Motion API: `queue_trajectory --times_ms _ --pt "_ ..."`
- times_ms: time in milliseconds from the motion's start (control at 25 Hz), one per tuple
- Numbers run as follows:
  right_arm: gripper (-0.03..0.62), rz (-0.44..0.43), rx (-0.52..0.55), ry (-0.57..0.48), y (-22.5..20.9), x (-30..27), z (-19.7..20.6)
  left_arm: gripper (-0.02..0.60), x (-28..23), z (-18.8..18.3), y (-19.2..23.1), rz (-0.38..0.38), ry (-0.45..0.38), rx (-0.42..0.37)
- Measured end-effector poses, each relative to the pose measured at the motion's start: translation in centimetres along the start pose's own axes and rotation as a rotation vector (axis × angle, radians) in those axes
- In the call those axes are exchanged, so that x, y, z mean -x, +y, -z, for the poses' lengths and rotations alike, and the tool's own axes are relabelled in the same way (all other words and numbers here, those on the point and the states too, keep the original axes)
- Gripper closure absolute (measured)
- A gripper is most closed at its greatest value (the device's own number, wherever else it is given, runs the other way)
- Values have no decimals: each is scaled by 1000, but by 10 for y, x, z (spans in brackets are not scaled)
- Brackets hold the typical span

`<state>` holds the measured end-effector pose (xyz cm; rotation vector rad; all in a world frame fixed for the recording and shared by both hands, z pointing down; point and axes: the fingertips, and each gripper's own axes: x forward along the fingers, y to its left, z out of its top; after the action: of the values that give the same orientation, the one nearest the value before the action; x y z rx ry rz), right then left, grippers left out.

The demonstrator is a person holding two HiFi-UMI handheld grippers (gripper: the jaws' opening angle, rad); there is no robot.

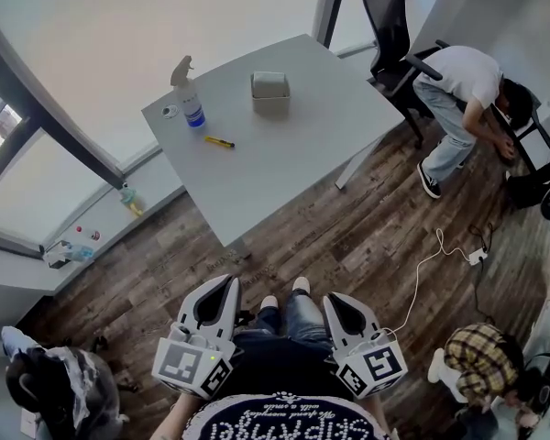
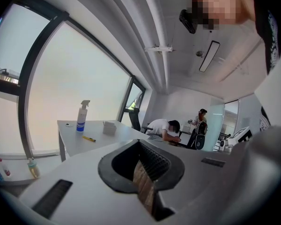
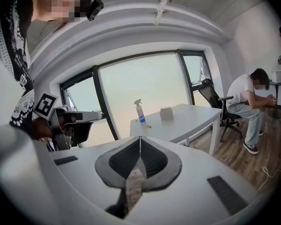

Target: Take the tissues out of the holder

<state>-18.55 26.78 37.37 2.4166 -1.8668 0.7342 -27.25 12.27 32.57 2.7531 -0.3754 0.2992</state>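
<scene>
The grey tissue holder (image 1: 270, 92) stands on the white table (image 1: 284, 154), towards its far side, with pale tissue at its top. Both gripper views show the tissue holder (image 2: 109, 127) (image 3: 166, 113) small and far ahead. I hold both grippers close to my body over the wooden floor, well short of the table. The left gripper (image 1: 233, 280) (image 2: 139, 143) is shut and holds nothing. Beside it, the right gripper (image 1: 329, 298) (image 3: 140, 138) is also shut and holds nothing.
A spray bottle (image 1: 189, 94), a small round object (image 1: 170, 112) and a yellow utility knife (image 1: 220, 142) lie on the table's left part. A person (image 1: 458, 90) bends forward on an office chair at right. A white cable with a plug (image 1: 477, 255) crosses the floor. Another person (image 1: 481, 360) crouches at lower right.
</scene>
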Motion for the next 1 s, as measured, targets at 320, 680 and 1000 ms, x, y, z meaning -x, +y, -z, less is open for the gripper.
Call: queue_trajectory --times_ms 320,680,1000 --pt "582 -5 -2 25 -15 -11 -4 580 -18 -2 3 -13 12 9" --pt "580 -44 30 38 -51 -36 -27 580 -58 -16 1 -43 -14 20" --pt "580 -104 63 48 -85 -65 -52 579 -97 -33 1 -93 -44 27"
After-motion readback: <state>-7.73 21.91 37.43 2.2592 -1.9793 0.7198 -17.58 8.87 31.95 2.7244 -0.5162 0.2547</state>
